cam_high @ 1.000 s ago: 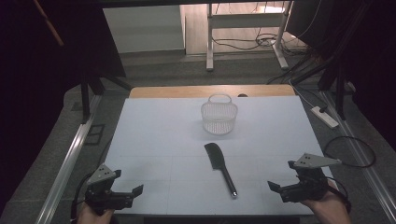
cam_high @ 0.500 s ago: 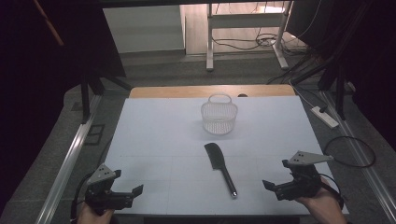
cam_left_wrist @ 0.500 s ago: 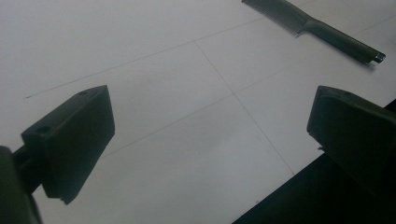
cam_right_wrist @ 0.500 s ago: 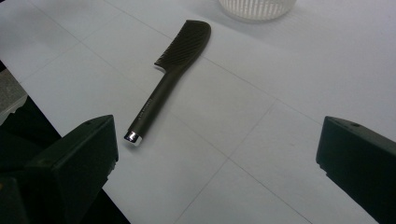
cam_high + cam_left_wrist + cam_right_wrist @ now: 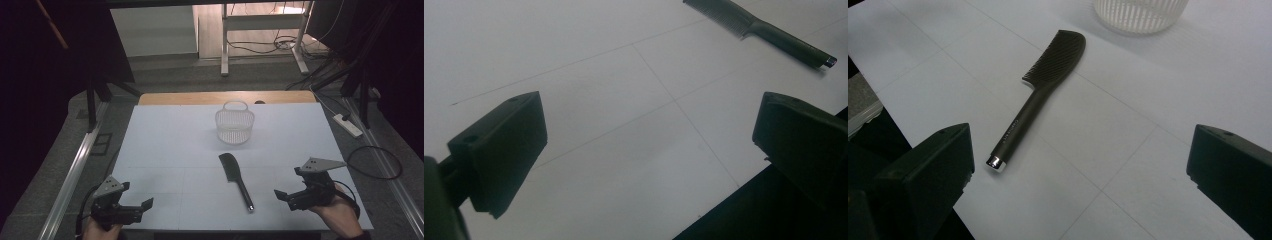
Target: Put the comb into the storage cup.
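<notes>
1. High view: a black comb [image 5: 235, 180] lies flat on the white desk [image 5: 165, 150], just on the person's side of the white basket [image 5: 234, 123] and apart from it, its toothed head towards the basket and its handle end towards the person. The right hand-held gripper [image 5: 285, 196] sits to the right of the comb's handle end, near it but not touching, jaws spread and holding nothing. The left hand-held gripper [image 5: 145, 206] rests well to the left of the comb, at the desk's near edge, also released.

2. Left gripper view: its two jaws stand wide apart over bare desk; the comb [image 5: 758, 27] lies far off, beyond the jaws.

3. Right gripper view: the jaws gape, and the comb [image 5: 1040, 100] lies between and ahead of them, its metal-capped handle end nearest, with the basket [image 5: 1140, 12] beyond the comb's head.

4. Judgement: the step in hand looks like the approach to pick up the comb. The next move calls for bringing the right jaws down astride the slim handle and closing squarely, since it lies flat and low on the desk.
</notes>
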`<control>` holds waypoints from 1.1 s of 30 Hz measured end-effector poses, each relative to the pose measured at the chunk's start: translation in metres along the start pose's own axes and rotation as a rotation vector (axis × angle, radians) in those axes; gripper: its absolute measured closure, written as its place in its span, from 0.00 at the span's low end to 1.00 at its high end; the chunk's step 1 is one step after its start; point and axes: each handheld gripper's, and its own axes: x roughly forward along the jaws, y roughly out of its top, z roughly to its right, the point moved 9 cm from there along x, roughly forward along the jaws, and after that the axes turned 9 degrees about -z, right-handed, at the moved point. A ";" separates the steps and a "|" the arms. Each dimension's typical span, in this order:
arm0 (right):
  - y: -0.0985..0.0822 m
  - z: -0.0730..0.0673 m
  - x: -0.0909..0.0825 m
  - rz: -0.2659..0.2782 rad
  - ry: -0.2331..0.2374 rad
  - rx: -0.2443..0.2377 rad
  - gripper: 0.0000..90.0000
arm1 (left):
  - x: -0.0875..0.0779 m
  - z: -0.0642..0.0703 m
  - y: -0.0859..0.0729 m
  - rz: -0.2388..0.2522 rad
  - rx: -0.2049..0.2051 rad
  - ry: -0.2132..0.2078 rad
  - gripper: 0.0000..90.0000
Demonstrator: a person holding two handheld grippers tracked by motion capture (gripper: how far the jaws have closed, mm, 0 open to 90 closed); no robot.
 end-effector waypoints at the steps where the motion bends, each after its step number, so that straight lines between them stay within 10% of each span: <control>1: 0.001 0.000 0.001 0.001 0.002 -0.001 0.00 | 0.000 0.000 0.000 -0.001 0.000 0.000 0.02; 33: 0.024 -0.013 0.026 -0.041 0.020 -0.055 0.00 | 0.001 0.000 0.000 -0.009 0.009 0.004 0.03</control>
